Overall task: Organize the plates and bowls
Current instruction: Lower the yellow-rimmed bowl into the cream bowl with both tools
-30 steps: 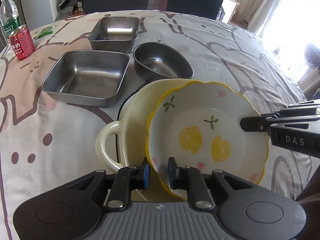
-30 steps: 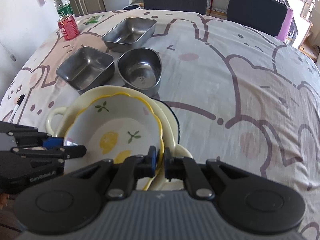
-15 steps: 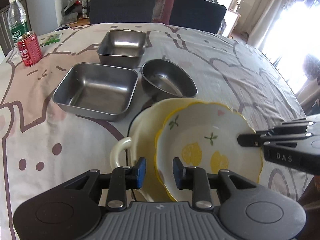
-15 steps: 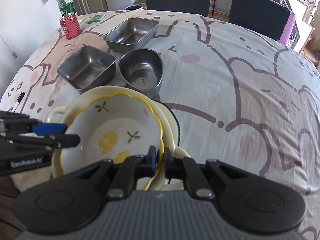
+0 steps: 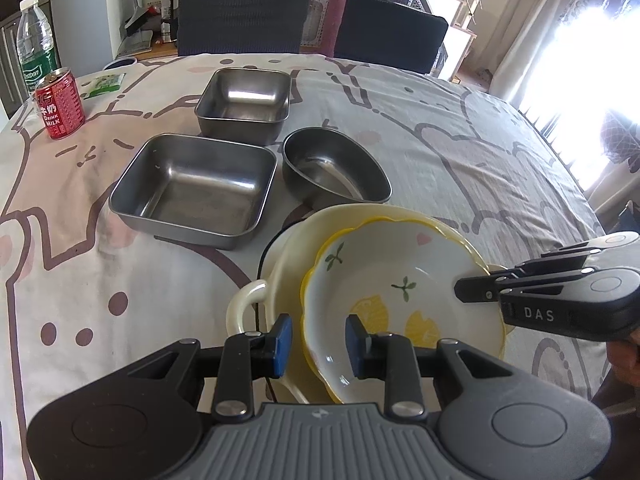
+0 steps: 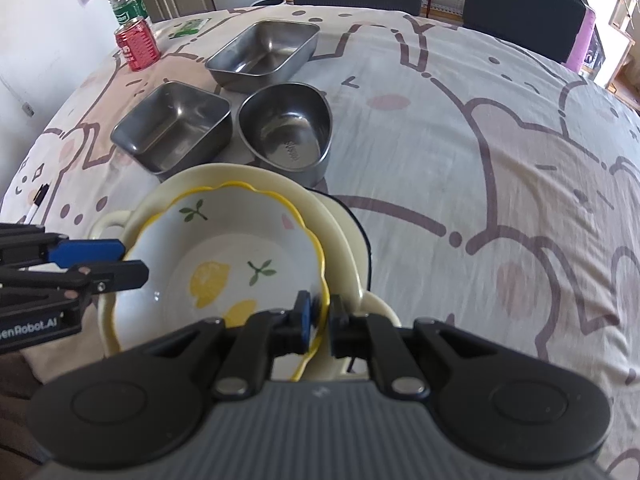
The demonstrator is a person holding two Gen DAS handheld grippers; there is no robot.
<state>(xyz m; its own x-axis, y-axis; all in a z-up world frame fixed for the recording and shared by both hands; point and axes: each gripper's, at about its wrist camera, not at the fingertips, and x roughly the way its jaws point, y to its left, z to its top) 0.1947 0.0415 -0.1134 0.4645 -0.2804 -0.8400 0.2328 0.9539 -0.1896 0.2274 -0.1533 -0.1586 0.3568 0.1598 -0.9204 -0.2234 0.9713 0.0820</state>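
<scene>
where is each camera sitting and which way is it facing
Left wrist: on the left tongs, angled down across the table; their open fingers straddle the lemon bowl rim. The right tongs enter from the right.
Right wrist: on the right tongs, angled down; shut on the lemon bowl rim. The left tongs enter from the left.
Shared: lemon bowl in the cream handled dish, three steel bowls, red can.

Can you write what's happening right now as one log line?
left gripper: open, straddling lemon bowl rim | right gripper: shut on lemon bowl | bowl: inside cream dish
</scene>
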